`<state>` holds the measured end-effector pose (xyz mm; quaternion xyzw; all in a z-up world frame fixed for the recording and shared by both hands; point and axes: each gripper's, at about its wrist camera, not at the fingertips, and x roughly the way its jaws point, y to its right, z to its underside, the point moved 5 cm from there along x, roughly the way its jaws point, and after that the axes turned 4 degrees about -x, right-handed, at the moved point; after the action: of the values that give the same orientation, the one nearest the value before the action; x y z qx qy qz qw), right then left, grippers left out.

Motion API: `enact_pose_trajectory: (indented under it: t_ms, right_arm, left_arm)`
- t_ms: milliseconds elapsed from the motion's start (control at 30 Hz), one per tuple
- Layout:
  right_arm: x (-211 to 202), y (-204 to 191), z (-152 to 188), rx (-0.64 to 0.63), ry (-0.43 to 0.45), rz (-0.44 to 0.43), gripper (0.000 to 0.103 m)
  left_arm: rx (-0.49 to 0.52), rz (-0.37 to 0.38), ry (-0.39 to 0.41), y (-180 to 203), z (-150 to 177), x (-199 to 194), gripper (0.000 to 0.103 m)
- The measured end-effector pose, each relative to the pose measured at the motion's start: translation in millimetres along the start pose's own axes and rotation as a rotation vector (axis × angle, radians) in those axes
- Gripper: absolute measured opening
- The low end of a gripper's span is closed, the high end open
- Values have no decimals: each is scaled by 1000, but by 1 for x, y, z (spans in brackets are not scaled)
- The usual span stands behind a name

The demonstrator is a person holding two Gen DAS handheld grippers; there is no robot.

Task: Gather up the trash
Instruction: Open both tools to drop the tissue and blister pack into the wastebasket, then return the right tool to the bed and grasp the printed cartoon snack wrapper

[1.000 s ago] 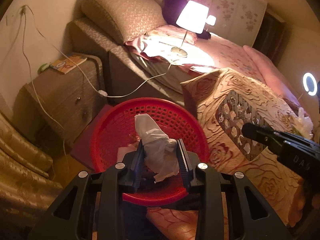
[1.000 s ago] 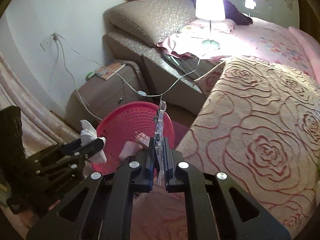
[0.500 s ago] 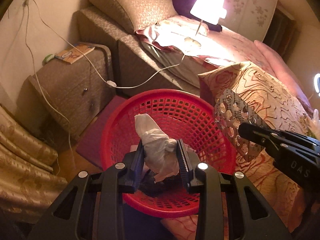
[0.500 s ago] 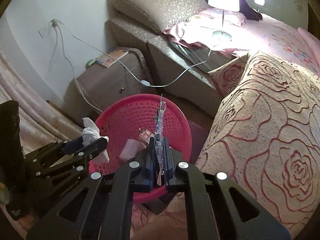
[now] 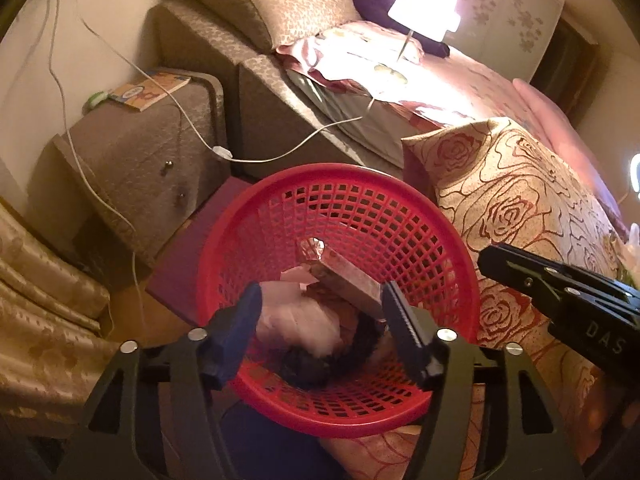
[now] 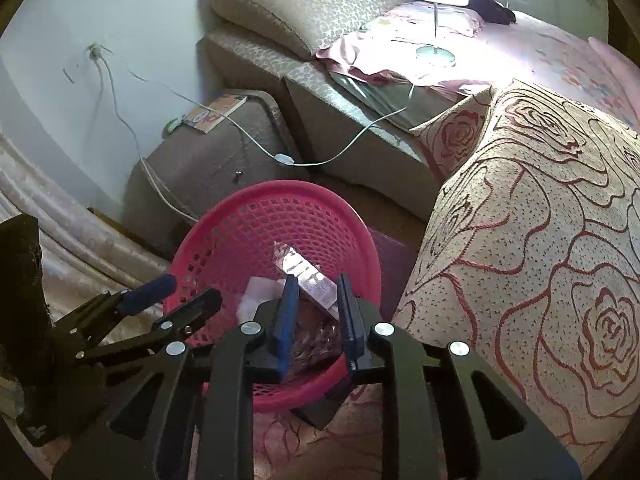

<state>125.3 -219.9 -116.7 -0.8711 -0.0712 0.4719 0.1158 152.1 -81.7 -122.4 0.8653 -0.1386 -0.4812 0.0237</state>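
Observation:
A red mesh basket (image 5: 360,184) stands on the floor beside the bed and holds trash. My left gripper (image 5: 320,296) hovers over it, its jaws opening with nothing gripped. The crumpled white tissue (image 5: 300,324) lies blurred in the basket below them. A silvery blister pack (image 5: 348,276) rests tilted inside the basket. My right gripper (image 6: 316,284) is also above the basket (image 6: 280,188), its jaws opening a little. The blister pack (image 6: 308,276) sits loose beyond the pads, apart from them. The left gripper (image 6: 192,290) shows at the basket's left rim.
A brown nightstand (image 5: 148,152) with a book (image 5: 152,88) stands left of the basket, and a white cable (image 5: 280,156) hangs across it. The bed's rose-patterned blanket (image 5: 520,200) crowds the right side. A lit lamp (image 5: 424,4) stands on the bed. Curtains (image 5: 40,320) hang at the left.
Both grippers sank closer over the basket. The left jaws spread and the tissue dropped in. The right jaws parted and the blister pack fell into the basket.

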Motion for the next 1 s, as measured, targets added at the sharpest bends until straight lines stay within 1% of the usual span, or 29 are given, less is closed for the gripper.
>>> enact_pose_trajectory:
  t_ms: [133, 300, 333, 367, 433, 467, 500, 567, 600, 633, 833, 933, 1000]
  right_arm:
    - [-4, 2, 2, 1, 5, 4, 20]
    - [-10, 2, 6, -4, 13, 17, 21]
    - [-12, 3, 8, -5, 16, 21, 23]
    - [-16, 3, 9, -5, 24, 22, 29]
    - [-23, 2, 11, -10, 39, 15, 34]
    - [-27, 2, 12, -14, 48, 25, 42]
    - [-35, 3, 13, -16, 65, 36, 48]
    - [-48, 4, 17, -23, 89, 41, 52]
    - [-53, 6, 19, -24, 97, 56, 56]
    - [-62, 10, 22, -24, 117, 75, 58]
    - [-101, 44, 41, 23, 162, 125, 59]
    - [-124, 68, 59, 53, 183, 181, 60]
    - [-142, 86, 72, 73, 205, 239, 67]
  left_arm:
    - [-24, 3, 10, -3, -1, -5, 67]
    - [-34, 10, 31, -2, -2, -15, 68]
    - [-33, 11, 37, -1, -2, -18, 68]
    - [-31, 12, 42, 0, -2, -20, 68]
    - [-25, 17, 55, 3, -2, -26, 68]
    - [-22, 21, 61, 5, -3, -29, 68]
    - [-20, 27, 68, 8, -3, -33, 68]
    - [-13, 46, 82, 15, -3, -41, 69]
    - [-5, 54, 88, 20, -3, -44, 69]
    - [2, 59, 92, 23, -2, -47, 69]
    - [76, 110, 106, 61, 6, -58, 69]
    - [114, 134, 105, 81, 13, -60, 69]
    - [131, 147, 100, 91, 17, -61, 69]
